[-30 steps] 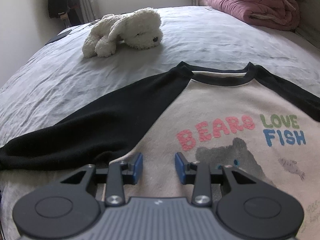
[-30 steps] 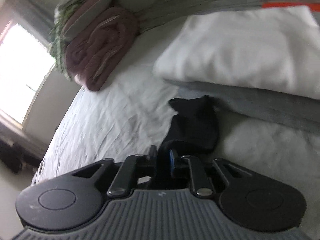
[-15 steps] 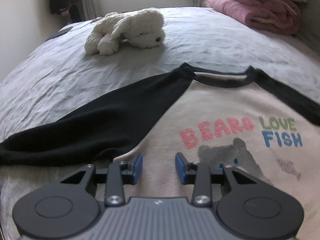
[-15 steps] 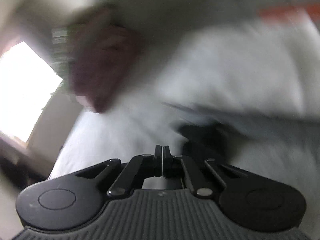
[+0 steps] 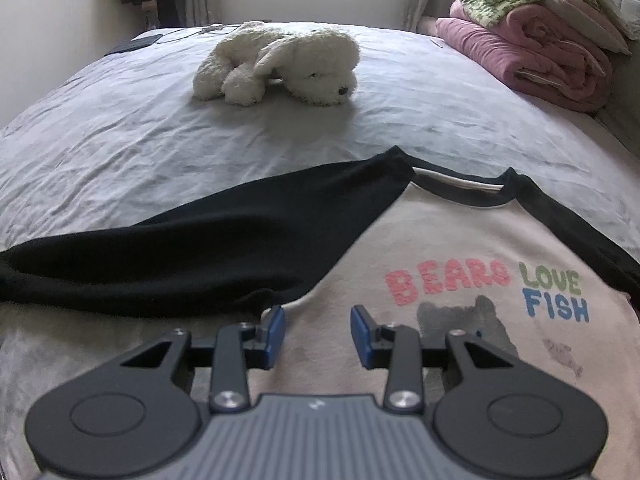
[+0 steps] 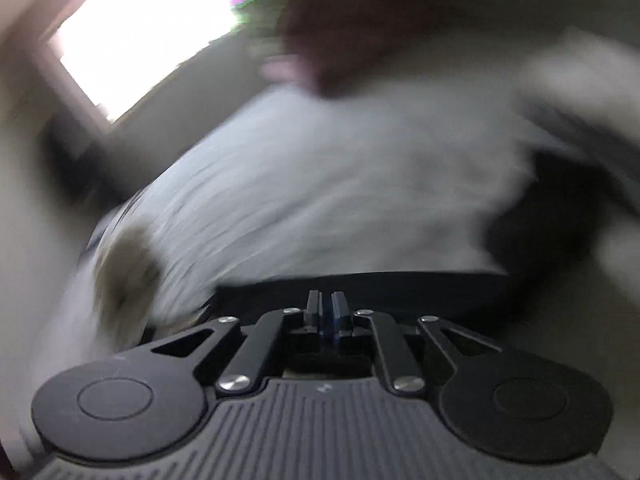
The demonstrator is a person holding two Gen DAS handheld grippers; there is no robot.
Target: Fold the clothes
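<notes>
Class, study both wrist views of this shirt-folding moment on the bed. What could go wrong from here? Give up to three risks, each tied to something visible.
1. The right gripper looks shut, but its view is motion-blurred; whether it grips cloth is unclear, so a fast swing might drag or drop fabric.
2. The left gripper is open over the shirt, pinning nothing, so the shirt may slide.
3. The black sleeve lies spread sideways and could bunch.

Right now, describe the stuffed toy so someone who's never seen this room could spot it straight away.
Start at the big grey bed; a shirt lies spread at its near end. Beyond the shirt's collar, mid-bed, lies the plush dog on its belly. It is the only fluffy white thing there, unlike the pink blankets stacked to the right.
</notes>
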